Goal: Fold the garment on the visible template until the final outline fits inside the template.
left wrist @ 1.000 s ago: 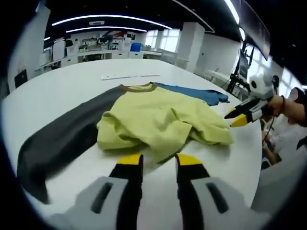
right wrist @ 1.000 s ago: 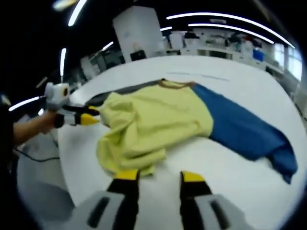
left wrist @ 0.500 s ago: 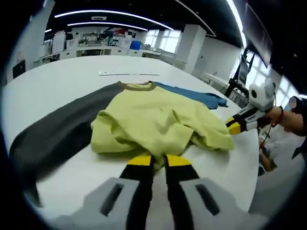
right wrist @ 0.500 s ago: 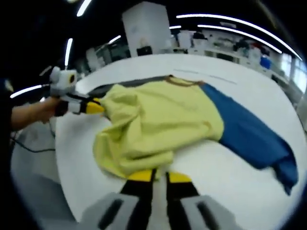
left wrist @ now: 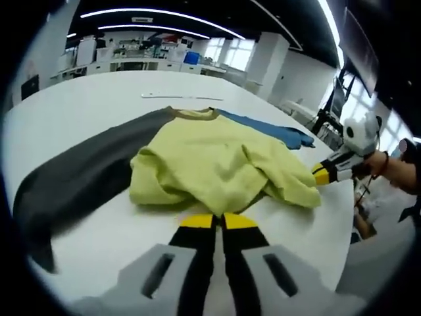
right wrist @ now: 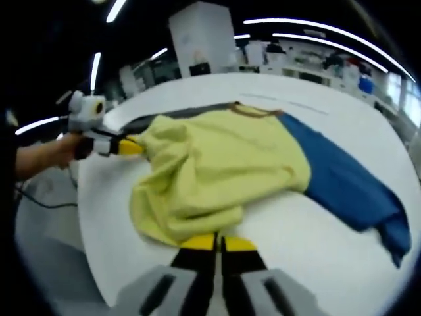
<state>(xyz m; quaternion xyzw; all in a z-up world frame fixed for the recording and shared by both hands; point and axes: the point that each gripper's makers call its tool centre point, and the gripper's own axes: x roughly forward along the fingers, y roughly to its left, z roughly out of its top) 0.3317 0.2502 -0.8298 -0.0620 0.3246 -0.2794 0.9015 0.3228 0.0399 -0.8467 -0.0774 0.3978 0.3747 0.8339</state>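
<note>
A garment with a yellow-green body (left wrist: 217, 161), a dark grey sleeve (left wrist: 79, 178) and a blue sleeve (left wrist: 263, 128) lies bunched on a white table (left wrist: 79, 105). My left gripper (left wrist: 212, 221) is shut on the near yellow hem. At the right, my right gripper (left wrist: 323, 174) pinches the yellow corner. In the right gripper view the yellow body (right wrist: 217, 164) lies between the blue sleeve (right wrist: 342, 184) and the grey sleeve (right wrist: 151, 122). There my right gripper (right wrist: 217, 242) is shut on the hem, and my left gripper (right wrist: 130, 147) grips the fabric at the left.
A thin white strip (left wrist: 181, 97) lies on the far side of the table, past the collar. The table edge (right wrist: 92, 224) curves close to both grippers. A person's hand (left wrist: 388, 164) holds the right gripper. Benches and shelves stand in the background.
Both grippers were open just short of the hem one second ago. They have moved in and shut on the yellow fabric, and have held it for the last half second.
</note>
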